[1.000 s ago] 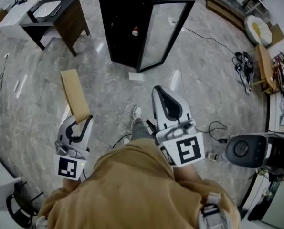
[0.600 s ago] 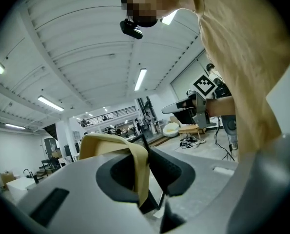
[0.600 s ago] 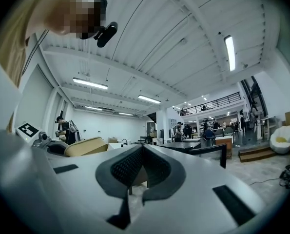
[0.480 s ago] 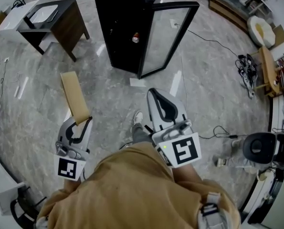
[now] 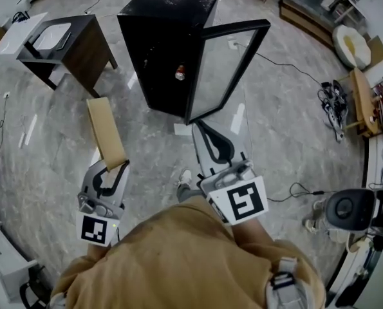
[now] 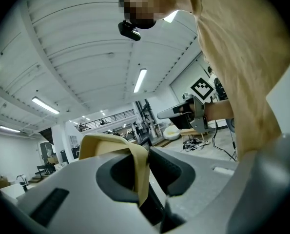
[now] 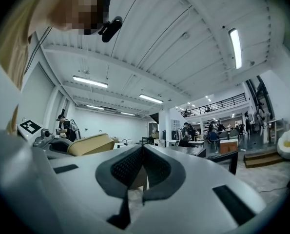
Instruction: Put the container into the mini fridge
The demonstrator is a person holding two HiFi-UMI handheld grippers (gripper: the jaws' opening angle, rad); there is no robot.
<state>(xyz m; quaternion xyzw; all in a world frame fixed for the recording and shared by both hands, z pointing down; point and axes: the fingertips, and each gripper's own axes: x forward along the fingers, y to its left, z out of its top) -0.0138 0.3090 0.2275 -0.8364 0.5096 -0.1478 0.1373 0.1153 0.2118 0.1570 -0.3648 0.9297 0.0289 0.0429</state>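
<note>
Near the body, left claw point(image 5: 116, 166): clamped on the lower end of the tan container point(image 5: 106, 131), held out over the floor point(image 5: 56, 134).
right claw point(image 5: 197, 127): closed, nothing in it.
fridge point(image 5: 159, 37): ahead on the floor, well beyond both claws, glass door point(image 5: 233, 60) swung open.

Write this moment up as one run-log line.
left claw: shut on tan container | right claw: shut, empty | mini fridge: door open, ahead on floor | tan container: not yet inside
</note>
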